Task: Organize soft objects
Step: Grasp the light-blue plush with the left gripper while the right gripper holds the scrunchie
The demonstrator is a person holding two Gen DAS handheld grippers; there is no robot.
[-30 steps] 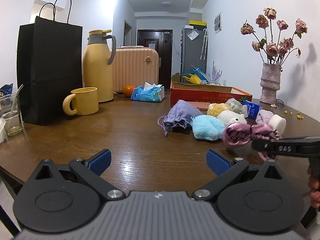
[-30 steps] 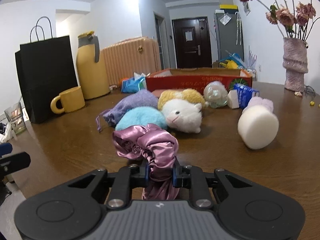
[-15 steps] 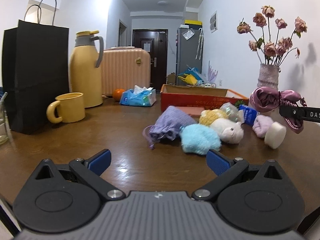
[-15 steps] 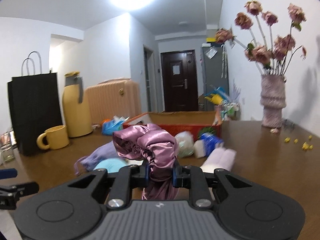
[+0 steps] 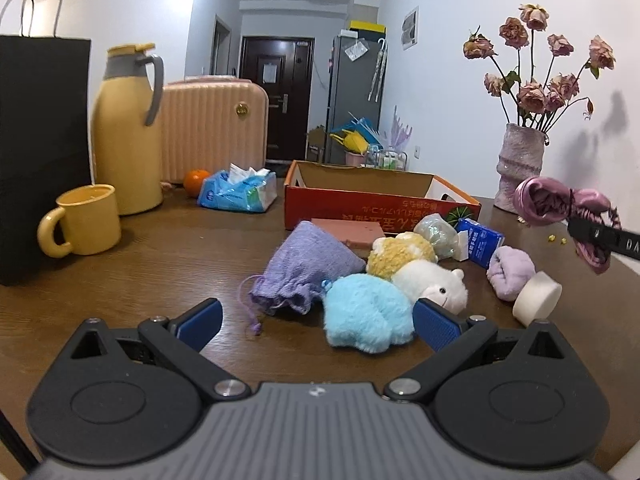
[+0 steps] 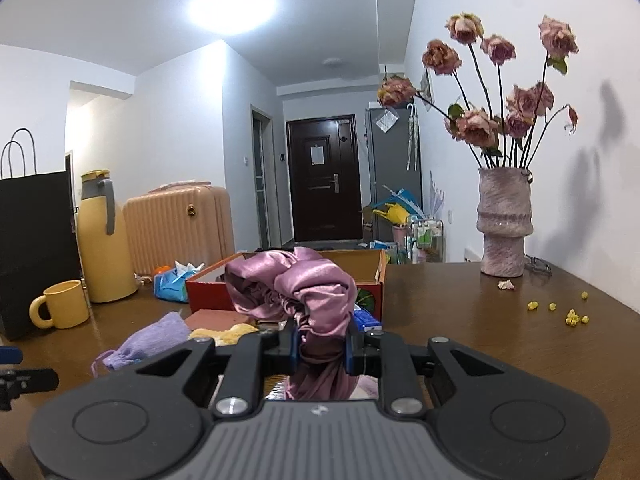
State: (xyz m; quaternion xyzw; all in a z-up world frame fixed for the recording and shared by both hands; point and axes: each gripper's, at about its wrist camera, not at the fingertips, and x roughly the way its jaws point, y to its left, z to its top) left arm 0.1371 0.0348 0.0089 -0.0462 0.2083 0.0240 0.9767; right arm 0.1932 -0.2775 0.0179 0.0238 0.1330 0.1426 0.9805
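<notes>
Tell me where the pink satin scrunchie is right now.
The pink satin scrunchie is clamped in the right gripper, held above the table in front of the red cardboard box; the left wrist view shows it at far right, beside the vase.

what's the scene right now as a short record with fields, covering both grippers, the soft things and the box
right gripper: shut on pink satin scrunchie, held above the table
left gripper: open, empty
pile on brown wooden table: purple drawstring pouch, fluffy blue plush, white plush animal, yellow plush, lilac rolled cloth, white round sponge
red cardboard box: open-topped, behind the pile
</notes>
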